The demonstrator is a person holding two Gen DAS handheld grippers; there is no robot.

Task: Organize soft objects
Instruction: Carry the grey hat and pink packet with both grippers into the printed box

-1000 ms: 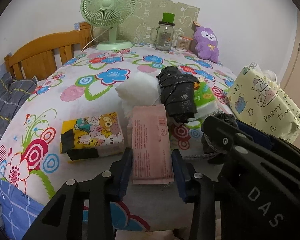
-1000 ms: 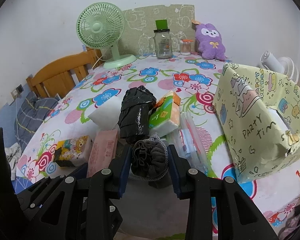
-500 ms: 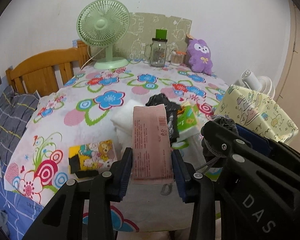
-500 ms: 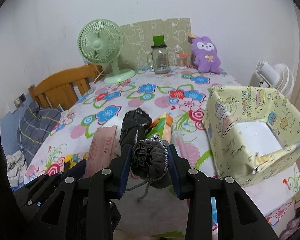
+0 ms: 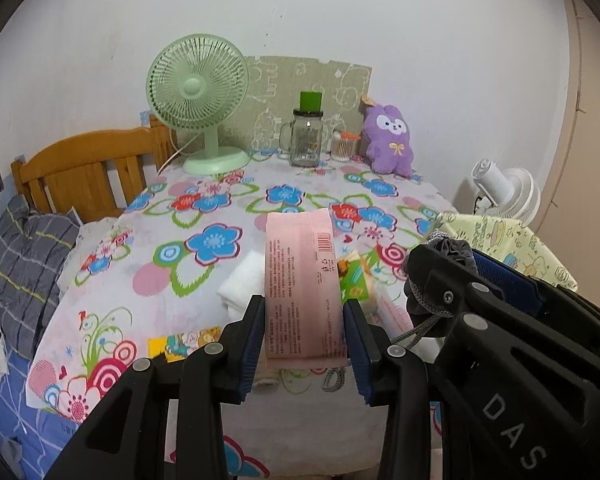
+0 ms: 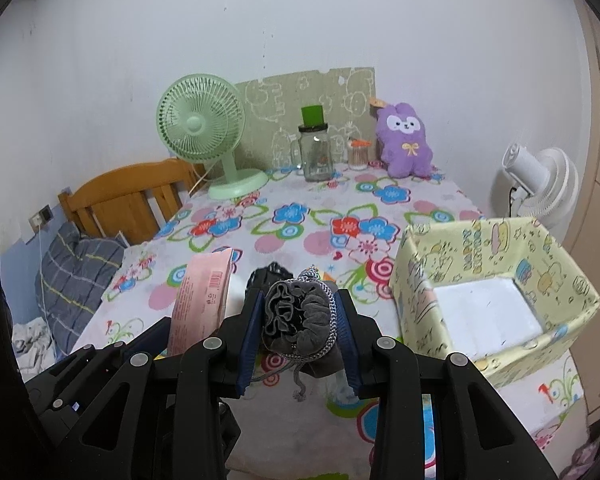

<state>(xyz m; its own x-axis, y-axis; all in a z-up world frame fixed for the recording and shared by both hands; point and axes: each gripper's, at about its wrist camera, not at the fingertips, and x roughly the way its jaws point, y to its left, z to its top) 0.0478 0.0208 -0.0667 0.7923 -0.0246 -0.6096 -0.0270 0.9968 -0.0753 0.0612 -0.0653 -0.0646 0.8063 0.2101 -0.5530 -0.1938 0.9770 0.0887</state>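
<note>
My left gripper (image 5: 305,322) is shut on a pink tissue pack (image 5: 300,276), held above the flowered table (image 5: 172,264). Both blue pads press its long sides. My right gripper (image 6: 298,322) is shut on a grey drawstring pouch (image 6: 298,316) whose cord hangs below. In the left wrist view the right gripper (image 5: 452,280) shows at the right, pouch (image 5: 450,250) in its jaws. In the right wrist view the pink pack (image 6: 202,300) rises at the left. An open yellow paper-wrapped box (image 6: 496,280) stands to the right of the right gripper, its white floor bare.
On the table below lie a white soft pack (image 5: 242,286), a green tissue pack (image 5: 356,280), a cartoon-printed pack (image 5: 180,342) and a black bundle (image 6: 270,272). At the back stand a green fan (image 5: 198,100), glass jar (image 5: 306,136) and purple plush (image 5: 390,142). A wooden headboard (image 5: 84,176) is left.
Both grippers have risen with their loads, the pink pack and the grey pouch. The table items have dropped lower in view, and the inside of the yellow box now shows.
</note>
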